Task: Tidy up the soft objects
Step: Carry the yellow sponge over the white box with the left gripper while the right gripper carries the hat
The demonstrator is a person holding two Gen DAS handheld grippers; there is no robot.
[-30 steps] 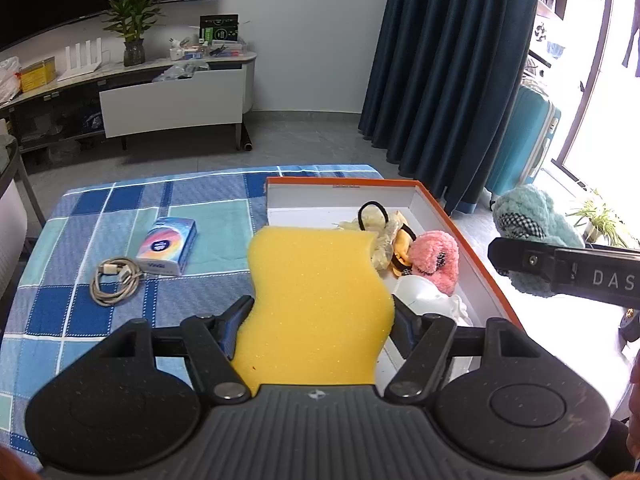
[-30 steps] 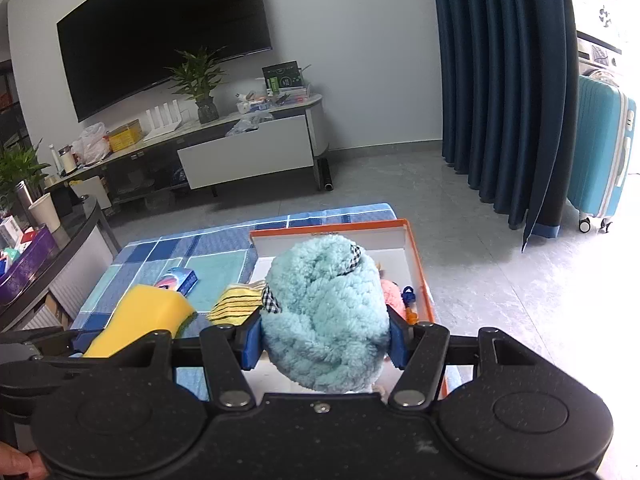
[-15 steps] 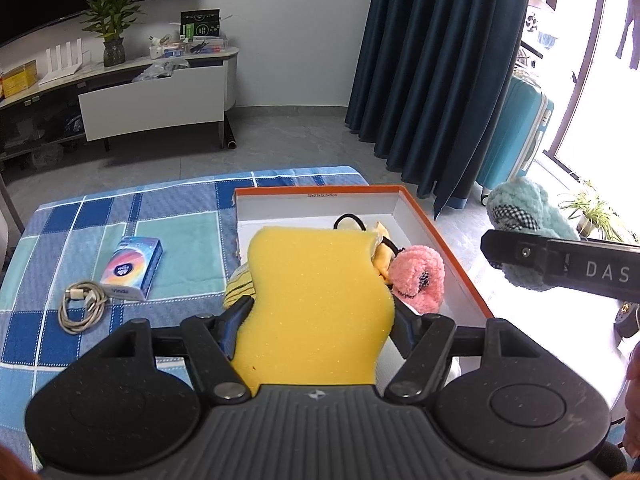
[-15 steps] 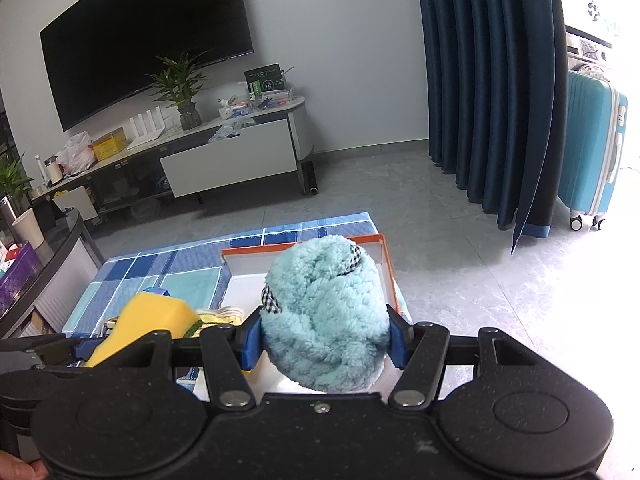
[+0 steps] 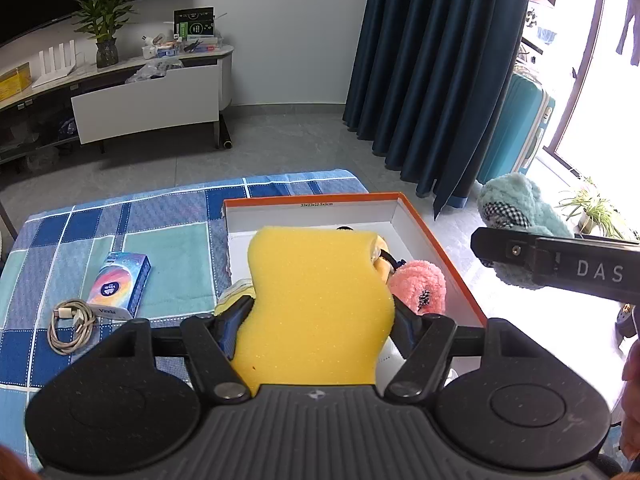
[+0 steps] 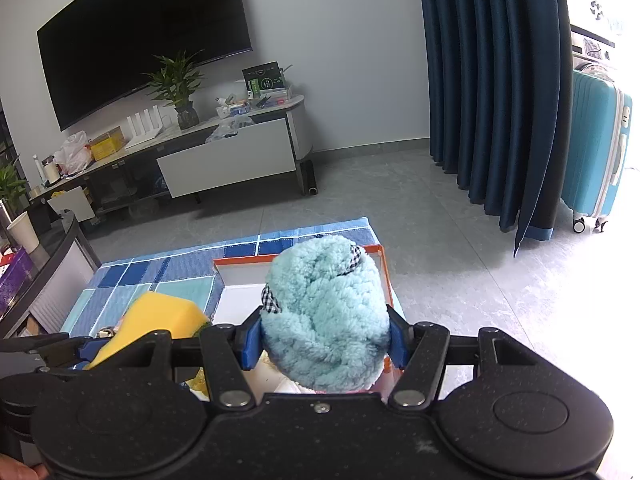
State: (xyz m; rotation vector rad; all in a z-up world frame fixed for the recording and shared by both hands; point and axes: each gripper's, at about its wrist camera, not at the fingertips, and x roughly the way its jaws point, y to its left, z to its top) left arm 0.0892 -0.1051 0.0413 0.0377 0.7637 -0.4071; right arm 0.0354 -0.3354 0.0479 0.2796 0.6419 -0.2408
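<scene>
Both claws are loaded. Left claw (image 5: 320,312) pinches a yellow sponge (image 5: 316,304) at its waist, the block standing up in the middle of the left wrist frame, in front of the open orange-edged box (image 5: 440,248). Right claw (image 6: 324,340) is clamped on a fluffy teal plush (image 6: 326,312) with small checkered ears, low in the centre of its frame, hanging in front of that same box (image 6: 382,276); in the left view the plush (image 5: 520,216) and its claw show at the right edge, past the box's right side.

Inside the box, right of the sponge, lies a pink fuzzy toy (image 5: 420,284), with something yellow and a black loop half hidden behind the sponge. Left of the box, on the blue checked cloth (image 5: 168,256) over the counter, sit a colourful tissue pack (image 5: 120,284) and, just beside it at lower left, a coiled white cable (image 5: 72,326).
</scene>
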